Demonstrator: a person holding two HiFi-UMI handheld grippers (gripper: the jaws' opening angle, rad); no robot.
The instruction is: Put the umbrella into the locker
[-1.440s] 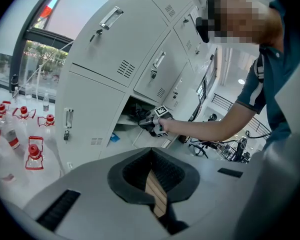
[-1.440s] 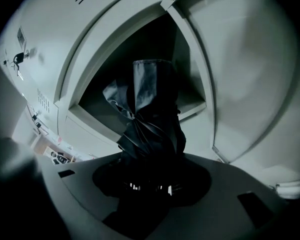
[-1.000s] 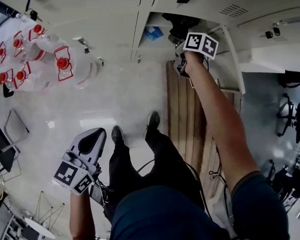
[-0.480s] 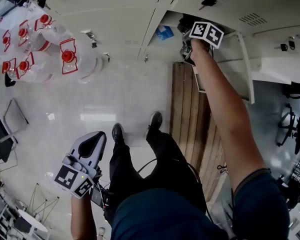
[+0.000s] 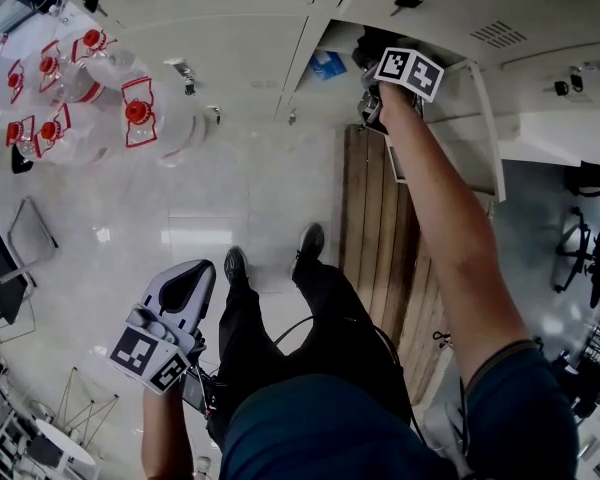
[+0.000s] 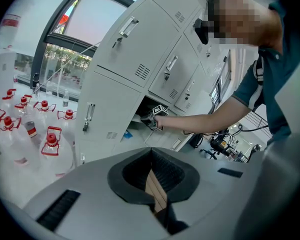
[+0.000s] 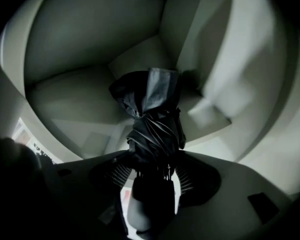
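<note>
The right gripper (image 7: 151, 165) reaches into the open locker (image 7: 80, 44) (its door stands swung aside). Its jaws have just been opening and now stand wide, the pads clear of the folded black umbrella (image 7: 152, 119), which sits between them inside the compartment, handle toward the gripper, canopy end pointing deeper in. The left gripper (image 6: 151, 153) hangs low by the person's leg, jaws together, holding nothing

The folded black fabric umbrella (image 7: 152, 119) has its handle lost in shadow; the pale metal locker (image 7: 90, 49) blurs along its right wall.
</note>
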